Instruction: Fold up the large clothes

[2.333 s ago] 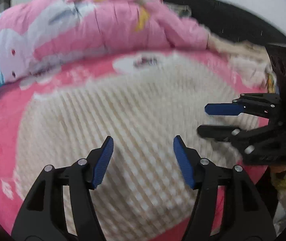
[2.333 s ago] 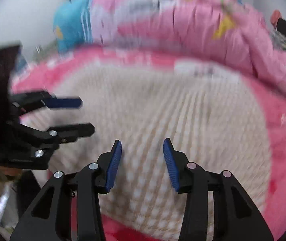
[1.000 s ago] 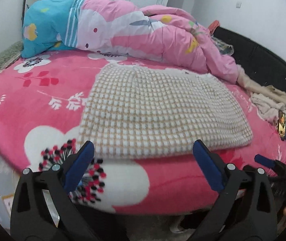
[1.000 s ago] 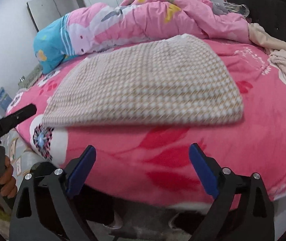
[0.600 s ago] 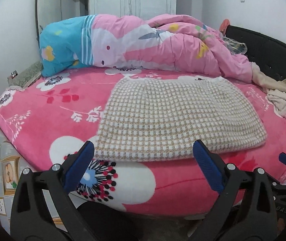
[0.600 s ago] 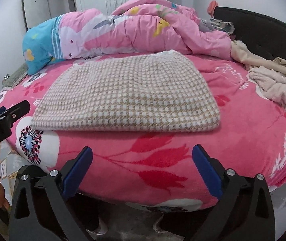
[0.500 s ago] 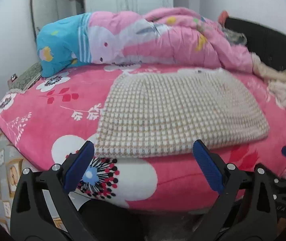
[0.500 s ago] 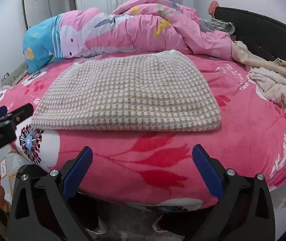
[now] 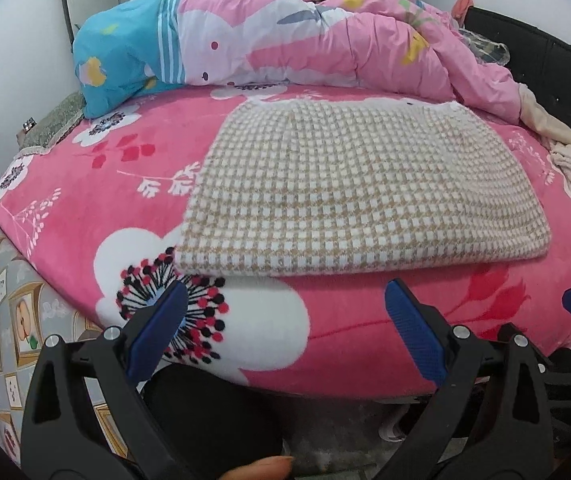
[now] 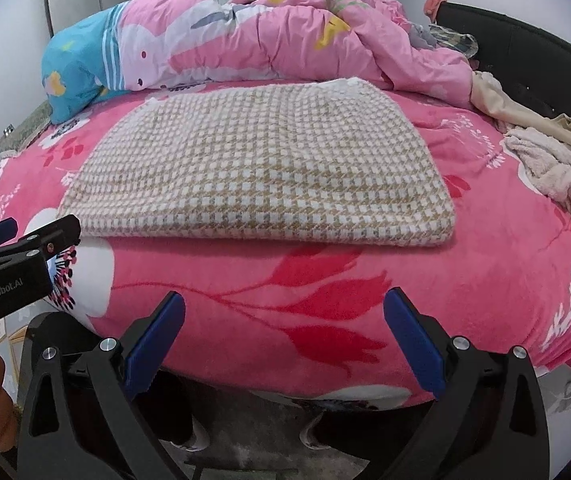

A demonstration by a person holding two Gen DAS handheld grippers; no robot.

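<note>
On the pink bed [image 9: 85,208], folded checked garment [image 9: 349,196], bundled quilt [image 9: 317,36] behind

Folded garment [image 9: 357,196] was a coarse, nubby beige-and-white check knit, bedspread [image 9: 85,216] plush matt pink fleece, duvet [image 9: 325,36] smooth printed cotton, left gripper [image 9: 285,336] matt black plastic, its pads [image 9: 413,336] textured blue rubber

Lighting and picture quality — both wrist views, evenly bright.

Soft, diffuse indoor light; source not visible. Faint shadow lay under the folded checked garment [image 9: 357,196] edge; deep shade beneath the bed [image 10: 485,280]. No glare. Strong fisheye bowing, black vignette at corners — focus sharp centrally, slightly soft toward rims.
</note>
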